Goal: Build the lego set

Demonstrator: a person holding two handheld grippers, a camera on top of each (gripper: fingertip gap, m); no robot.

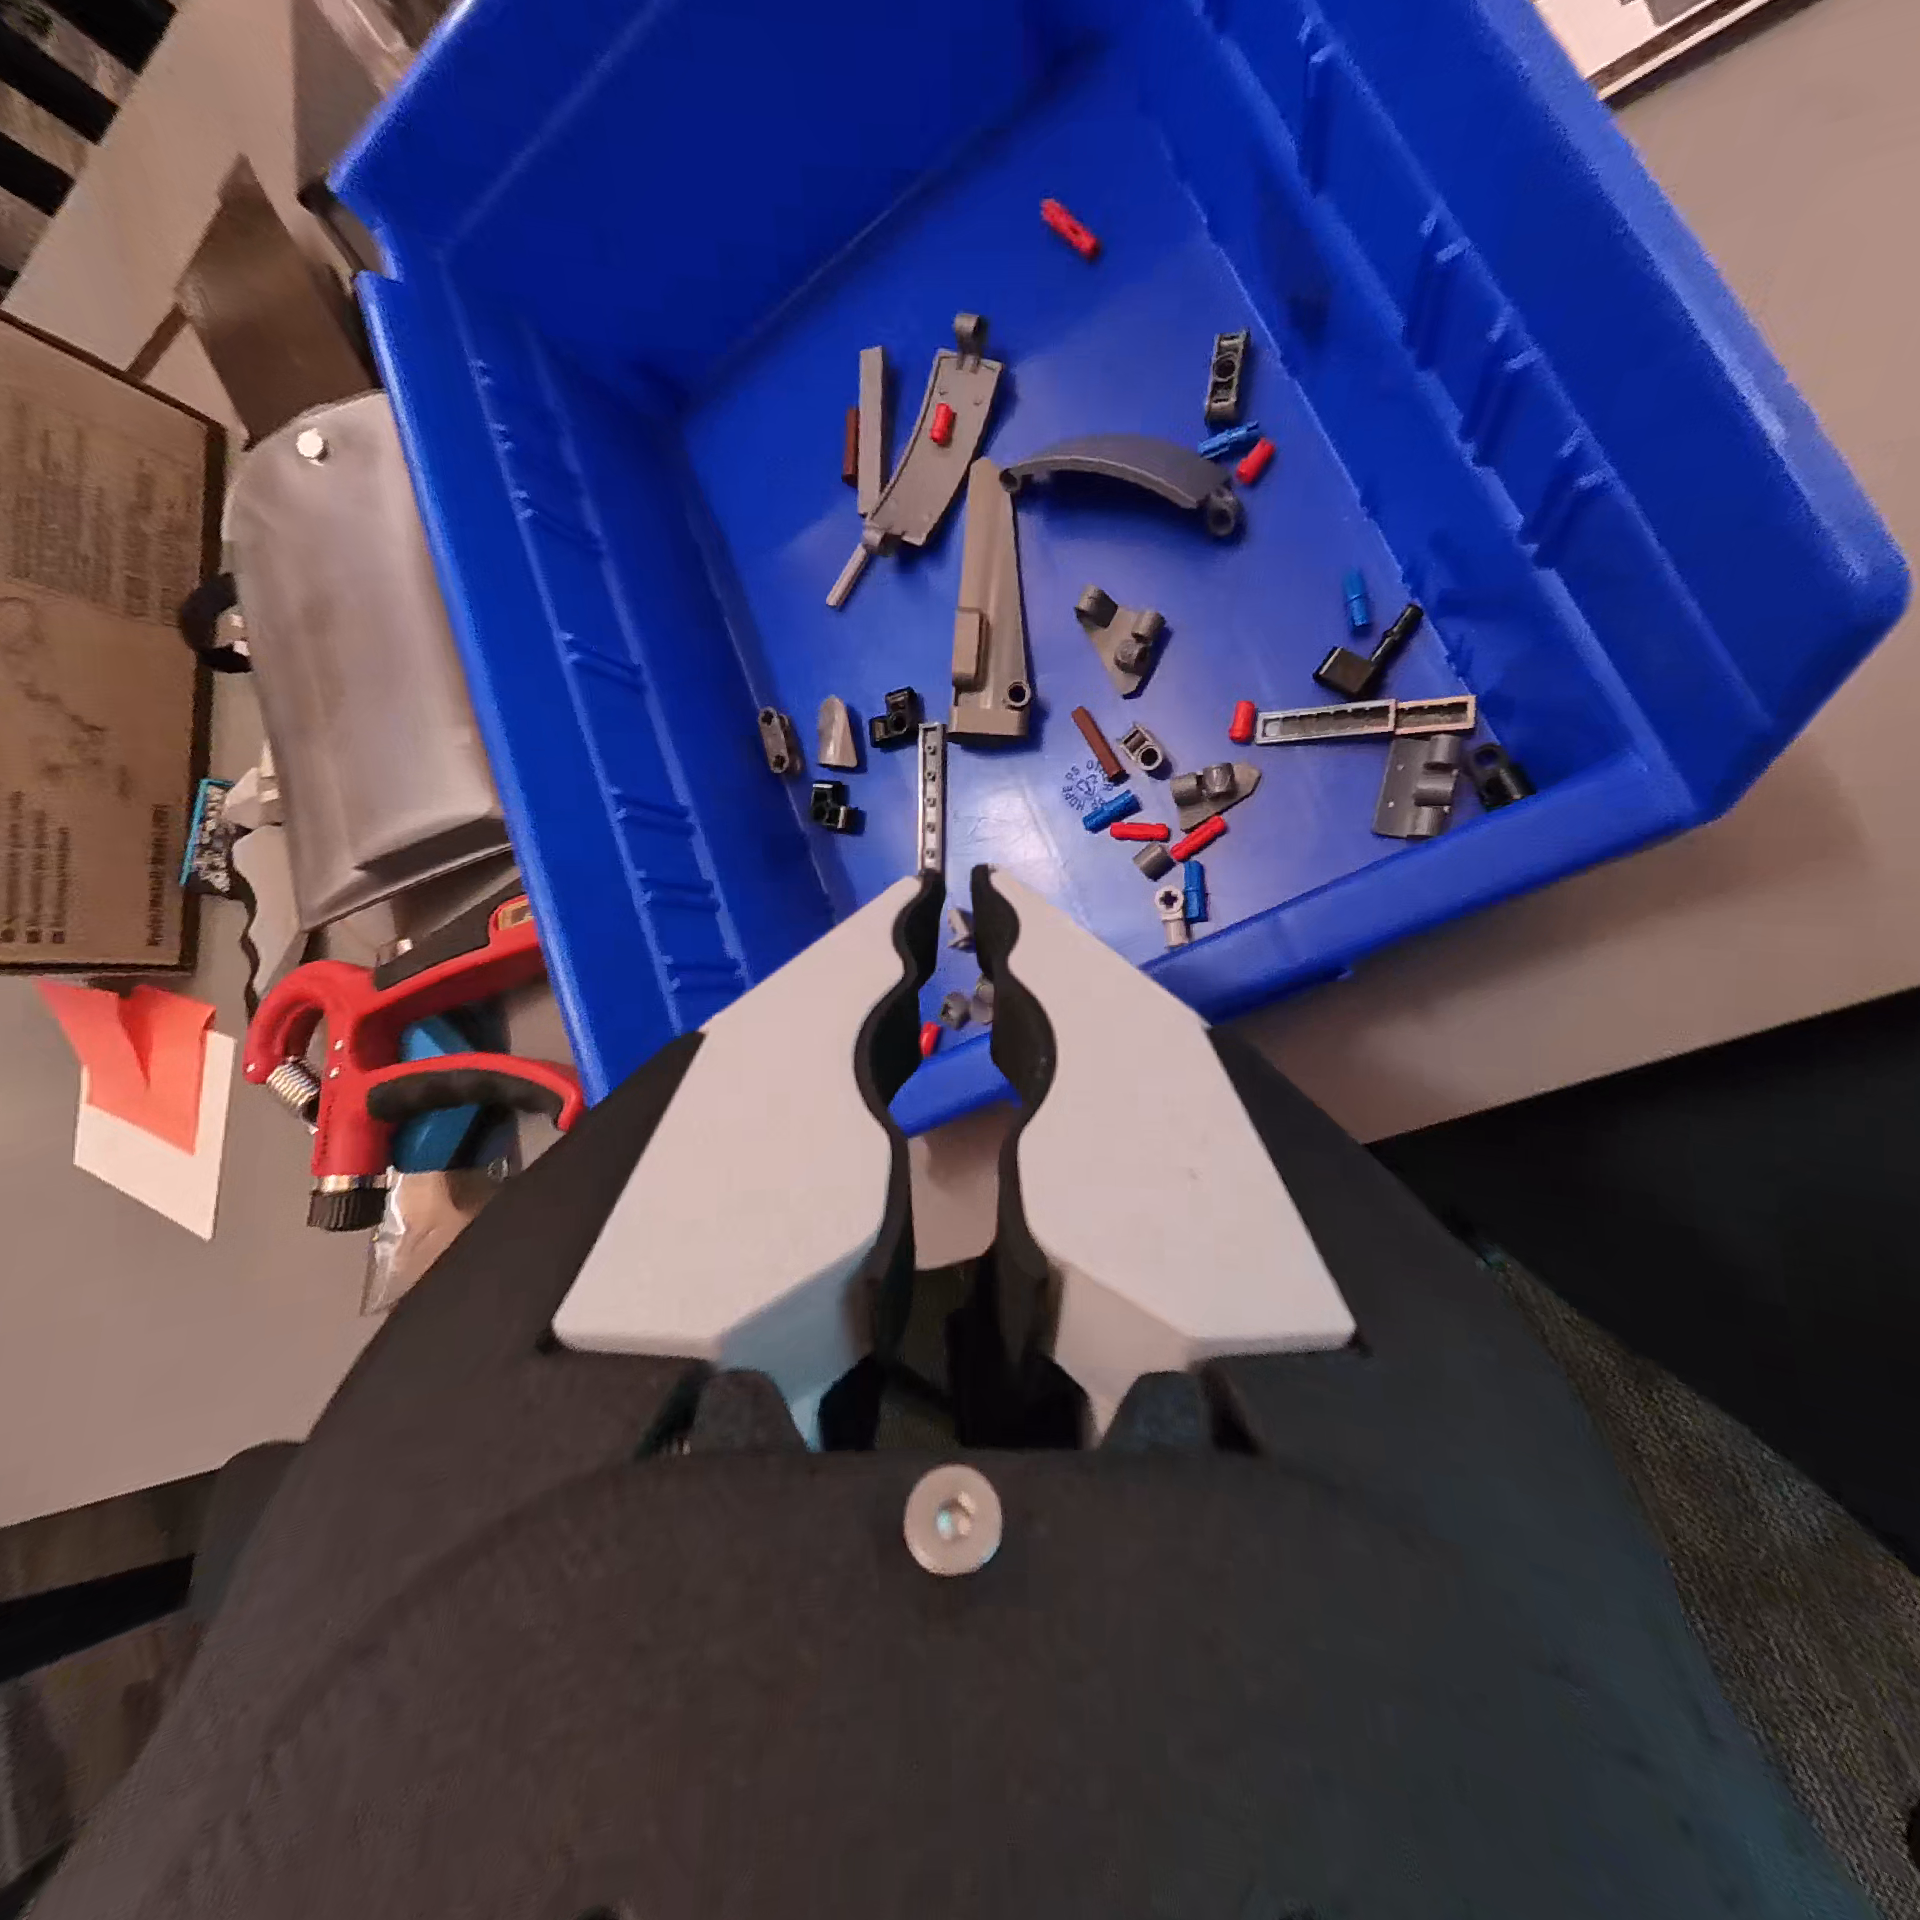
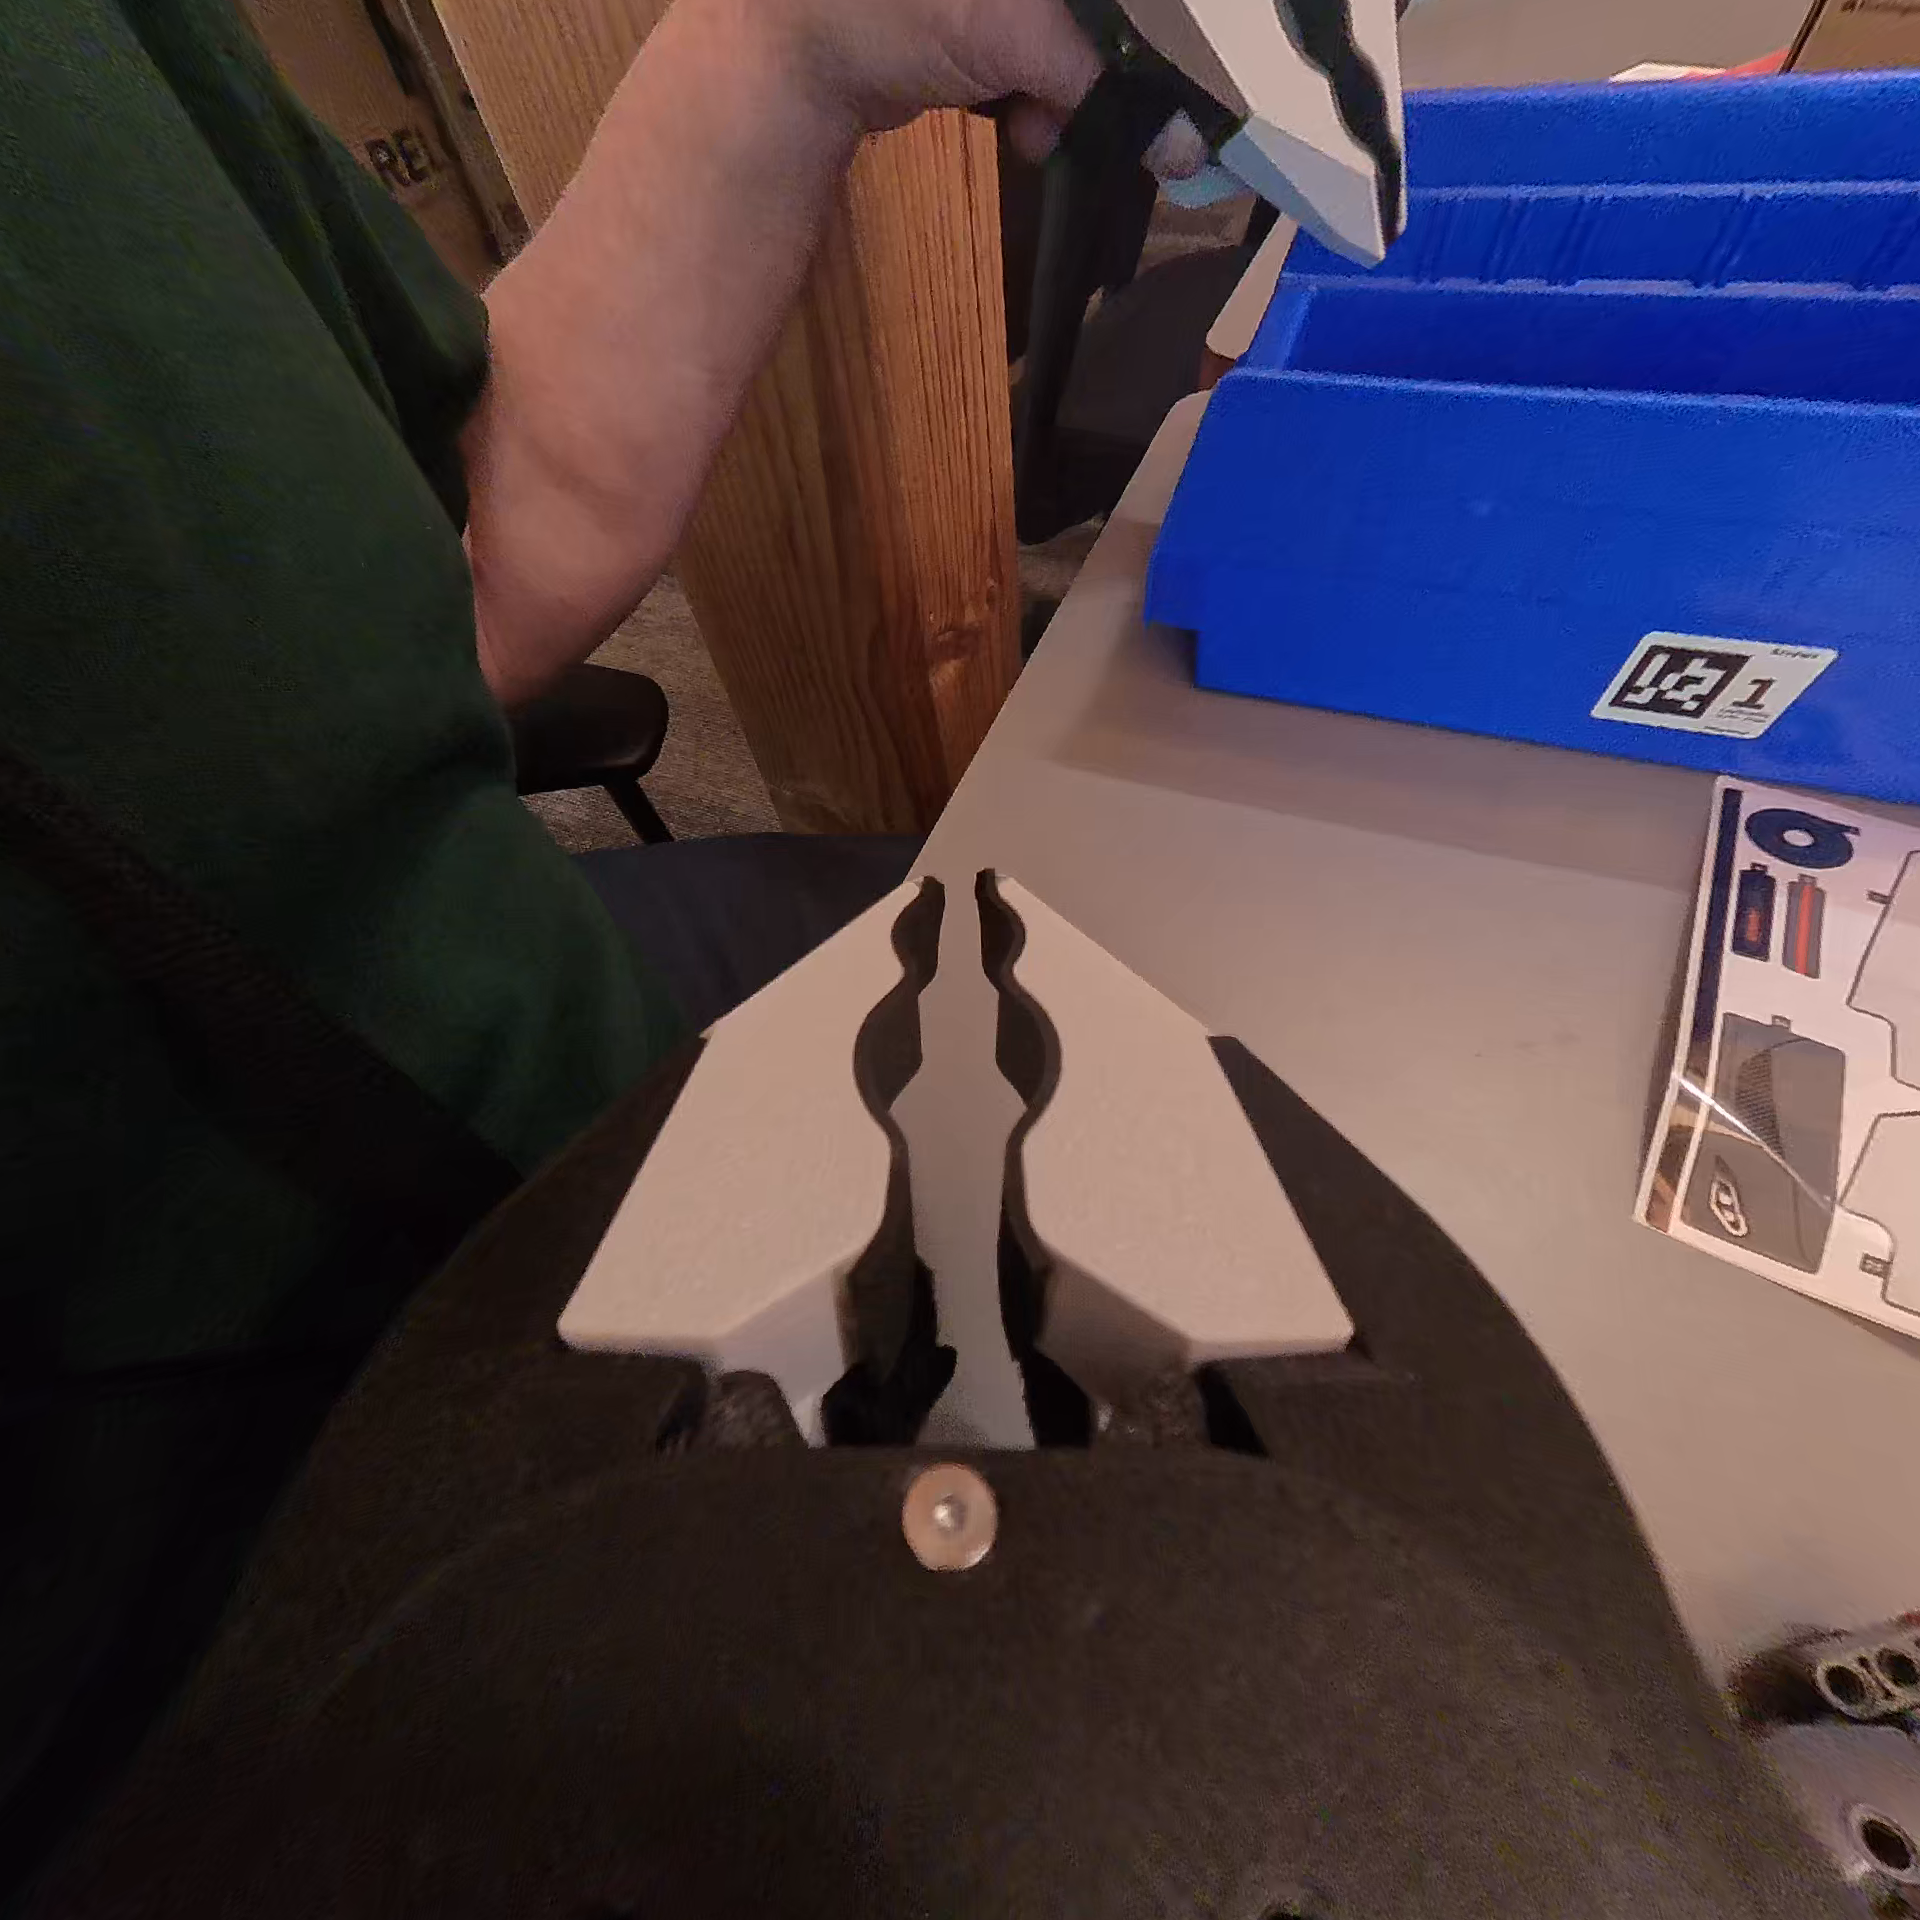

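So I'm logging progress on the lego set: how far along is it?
Early. A partly built dark assembly sits at the table's edge. The left hand-held gripper hovers over the blue bin, nearly closed, gripping nothing; the right hand-held gripper is empty too. Many loose pieces remain.

Left claw (image 1: 954, 875) over a blue bin (image 1: 582, 582) of Lego pieces

Its 2 grey fingers (image 1: 790, 1122) stand slightly apart, with nothing clearly gripped, tips just beside a thin grey studded strip (image 1: 932, 795). Grey panels, a curved grey arch (image 1: 1127, 468) and small red, blue and black pins lie scattered on the bin's floor. A red hand tool (image 1: 395, 1049) lies on the table (image 1: 1558, 977) beside the bin.
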